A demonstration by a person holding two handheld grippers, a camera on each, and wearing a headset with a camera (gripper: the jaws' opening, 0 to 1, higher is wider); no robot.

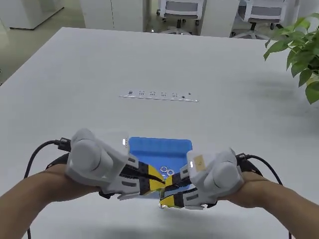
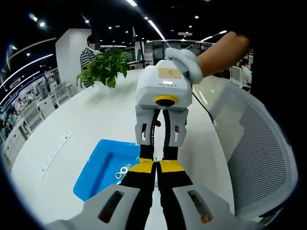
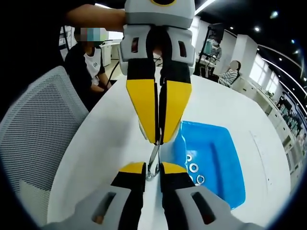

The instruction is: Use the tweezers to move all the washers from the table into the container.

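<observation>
Low in the head view's frame the two tongs meet nose to nose over the near edge of the shallow blue plastic container (image 1: pixel 159 146), which rests on the wide white surface (image 1: pixel 159 59).

In the right gripper view the left tongs (image 3: pixel 158 138) come down from the top of the frame. Their yellow tips are pressed narrow on the thin silver metal tweezers (image 3: pixel 154 155), which stick out below them. The right tongs (image 3: pixel 152 168) rise from the bottom edge, also drawn narrow, with the tweezers' lower end sitting between their tips. They appear to pinch it, so both seem to hold the one tool.

The tweezers' long axis runs up and down the frame, along the line from one pair of tongs to the other. The container lies just to the right of that line, its long side roughly parallel to it. Three small silver metal washers (image 3: pixel 194 167) lie inside it, near its left wall, close to the tweezers and to the right tongs' tips.

A small bright glint sits at the tweezers' lower end; I cannot tell whether it is a washer. I can make out no washer on the bare surface, so the job looks close to done. Any drop would call for a short swing of the tool rightward over the container wall
</observation>
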